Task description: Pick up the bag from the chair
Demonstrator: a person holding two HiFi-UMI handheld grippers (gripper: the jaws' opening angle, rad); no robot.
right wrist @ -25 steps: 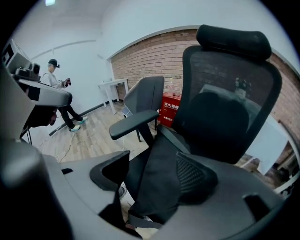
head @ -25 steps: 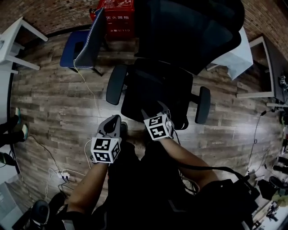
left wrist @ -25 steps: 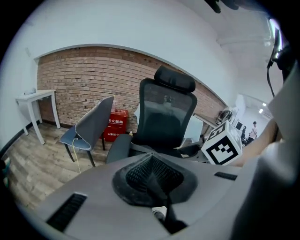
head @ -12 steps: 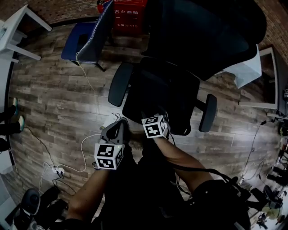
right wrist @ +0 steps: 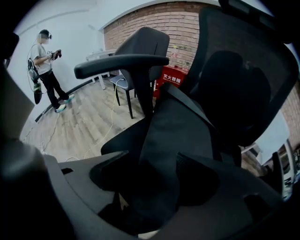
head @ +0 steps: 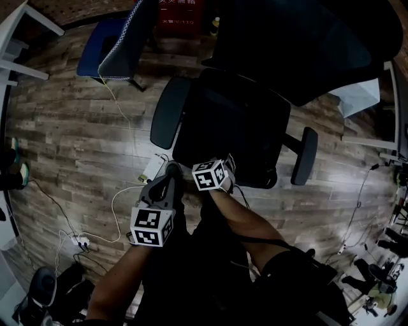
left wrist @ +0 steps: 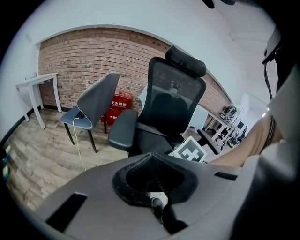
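The black bag [right wrist: 173, 122] lies on the office chair [head: 167, 108] seat, stretching toward 12 o'clock from the right gripper [right wrist: 153, 153], whose fingers pinch its near fold. The left gripper [left wrist: 152, 155], fingers pressed together and empty, hangs at 8 o'clock.

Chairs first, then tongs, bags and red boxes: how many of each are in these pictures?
Chairs: 2, black office chair and blue chair
Tongs: 2, left tongs and right tongs
Bags: 1, black bag
Red boxes: 1, red box
Total: 6
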